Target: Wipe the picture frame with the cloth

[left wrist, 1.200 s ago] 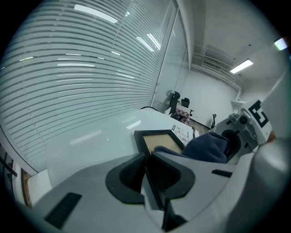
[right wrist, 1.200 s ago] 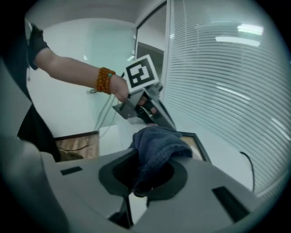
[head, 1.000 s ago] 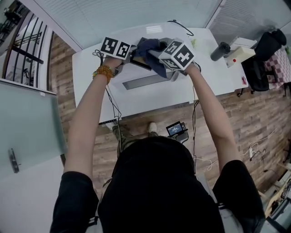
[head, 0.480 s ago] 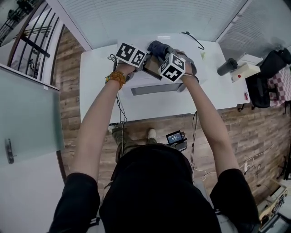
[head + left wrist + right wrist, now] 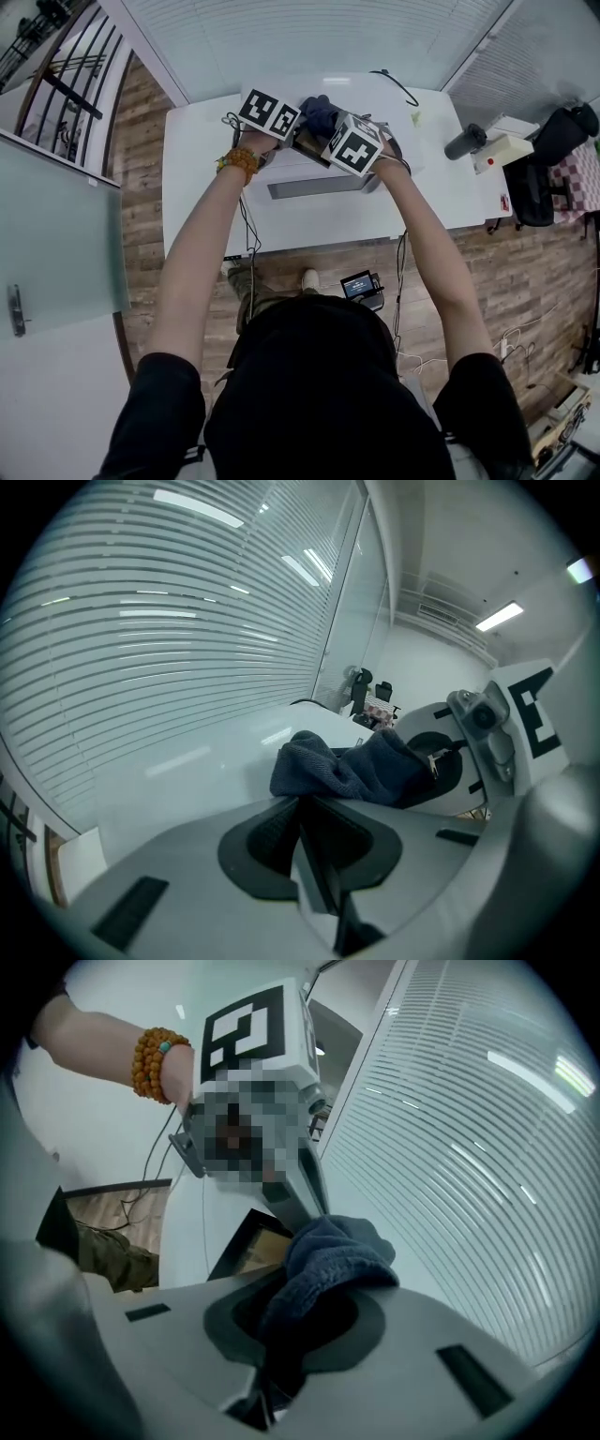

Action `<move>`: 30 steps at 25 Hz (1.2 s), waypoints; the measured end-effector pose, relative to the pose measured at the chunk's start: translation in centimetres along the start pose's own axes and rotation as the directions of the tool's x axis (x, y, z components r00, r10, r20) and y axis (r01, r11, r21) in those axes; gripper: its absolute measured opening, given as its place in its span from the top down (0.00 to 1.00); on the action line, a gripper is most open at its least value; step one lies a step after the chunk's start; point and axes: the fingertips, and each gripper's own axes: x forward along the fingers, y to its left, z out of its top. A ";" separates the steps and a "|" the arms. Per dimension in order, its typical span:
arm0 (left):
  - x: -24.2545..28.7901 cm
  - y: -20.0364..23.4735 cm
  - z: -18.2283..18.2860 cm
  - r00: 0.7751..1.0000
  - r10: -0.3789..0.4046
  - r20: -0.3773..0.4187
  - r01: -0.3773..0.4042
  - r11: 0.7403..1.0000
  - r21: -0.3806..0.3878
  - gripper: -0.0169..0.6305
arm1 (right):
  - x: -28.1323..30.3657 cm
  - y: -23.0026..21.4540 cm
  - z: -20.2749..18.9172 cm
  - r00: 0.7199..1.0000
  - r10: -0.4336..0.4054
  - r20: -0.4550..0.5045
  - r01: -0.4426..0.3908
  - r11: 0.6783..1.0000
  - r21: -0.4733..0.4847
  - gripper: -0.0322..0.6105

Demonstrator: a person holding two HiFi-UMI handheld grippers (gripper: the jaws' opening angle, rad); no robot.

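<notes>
The picture frame [image 5: 307,144] has a dark border and is held tilted above the white table [image 5: 211,202]. My left gripper [image 5: 292,133] is shut on its edge, which shows as a thin dark plate [image 5: 317,860] between the pads. My right gripper [image 5: 325,127] is shut on the dark blue cloth [image 5: 319,109]. The bunched cloth [image 5: 328,1258] spills out of the jaws and lies against the frame's top, with the frame [image 5: 246,1243] just left of it. From the left gripper view the cloth [image 5: 342,769] sits right beyond my jaws, the right gripper [image 5: 473,747] behind it.
A long grey slot [image 5: 314,186] lies on the table under the frame. At the table's right end are a dark cylinder [image 5: 465,142] and a white box [image 5: 507,147]. A black cable [image 5: 394,79] runs along the far edge. Window blinds [image 5: 169,621] stand behind.
My right gripper has rolled and come down with the cloth onto the frame's upper part. The left gripper and the frame have held still.
</notes>
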 end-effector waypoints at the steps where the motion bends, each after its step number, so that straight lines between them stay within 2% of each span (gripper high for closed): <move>1: -0.1 0.0 0.0 1.000 0.002 0.001 -0.002 1.000 0.001 0.90 | -0.1 0.6 0.2 1.000 0.029 0.007 -0.029 1.000 0.004 0.91; 5: -0.4 0.3 -0.1 1.000 0.003 0.001 -0.003 1.000 -0.005 0.90 | -0.2 2.7 1.0 0.978 0.190 0.088 -0.197 0.977 0.079 0.91; 8: -0.3 0.1 -0.2 1.000 -0.005 0.002 0.005 1.000 -0.009 0.90 | -1.5 3.8 1.2 0.932 0.313 0.185 -0.329 0.942 0.064 0.91; 9: -0.2 0.1 -0.3 1.000 -0.005 0.004 0.005 1.000 -0.007 0.90 | -2.5 4.3 1.3 0.902 0.366 0.230 -0.385 0.922 0.042 0.91; 10: -0.2 0.0 -0.3 1.000 -0.003 0.007 0.003 1.000 -0.003 0.90 | -3.9 5.1 1.6 0.855 0.434 0.285 -0.458 0.889 0.020 0.91; 12: -0.3 -0.1 -0.4 1.000 0.003 0.014 -0.003 1.000 0.008 0.90 | -7.8 6.7 2.5 0.719 0.565 0.405 -0.606 0.795 -0.032 0.91; 13: -0.3 -0.1 -0.4 1.000 0.007 0.021 -0.007 1.000 0.019 0.90 | -9.9 7.2 3.0 0.657 0.598 0.459 -0.647 0.760 -0.062 0.90; 14: -0.3 -0.1 -0.3 0.999 0.013 0.032 -0.014 0.999 0.037 0.90 | -11.9 7.3 3.5 0.615 0.601 0.510 -0.657 0.749 -0.089 0.90; 15: -0.4 -0.1 -0.2 0.999 0.022 0.047 -0.025 0.998 0.061 0.90 | -13.6 7.1 4.1 0.593 0.575 0.564 -0.640 0.762 -0.104 0.90; 16: -0.6 -0.1 -0.1 0.997 0.032 0.066 -0.038 0.995 0.087 0.91 | -15.2 6.6 4.6 0.581 0.525 0.622 -0.603 0.791 -0.104 0.90; 19: -2.8 -0.5 0.2 0.980 0.079 0.181 -0.107 0.982 0.155 0.91 | -19.4 4.8 5.6 0.555 0.279 0.784 -0.425 0.905 -0.021 0.90; 21: -6.0 -1.4 1.1 0.938 0.127 0.323 -0.200 0.958 0.204 0.91 | -21.3 3.6 5.5 0.541 0.055 0.839 -0.252 0.963 0.100 0.90; 22: -8.0 -2.2 1.7 0.902 0.141 0.407 -0.247 0.943 0.221 0.91 | -21.9 3.0 5.1 0.535 -0.071 0.842 -0.144 0.974 0.174 0.90; 23: -9.9 -3.4 2.2 0.858 0.146 0.492 -0.290 0.929 0.231 0.91 | -22.3 2.4 4.6 0.526 -0.196 0.828 -0.027 0.969 0.247 0.90; 24: -11.7 -4.9 2.6 0.808 0.143 0.572 -0.328 0.915 0.235 0.91 | -22.4 2.0 4.0 0.515 -0.311 0.799 0.090 0.946 0.310 0.90; 26: -14.8 -8.2 2.5 0.709 0.133 0.692 -0.395 0.889 0.234 0.91 | -22.0 1.9 2.4 0.499 -0.485 0.718 0.275 0.874 0.400 0.90; 27: -15.9 -9.8 2.0 0.670 0.132 0.730 -0.424 0.876 0.230 0.91 | -21.6 2.2 1.5 0.495 -0.543 0.679 0.322 0.840 0.437 0.91; 28: -16.6 -11.1 1.2 0.643 0.135 0.754 -0.445 0.867 0.224 0.91 | -21.2 2.8 0.6 0.493 -0.583 0.647 0.341 0.813 0.473 0.91; 30: -17.3 -12.9 -0.4 0.612 0.152 0.776 -0.461 0.866 0.195 0.91 | -20.5 4.3 -0.6 0.499 -0.623 0.603 0.342 0.780 0.523 0.91</move>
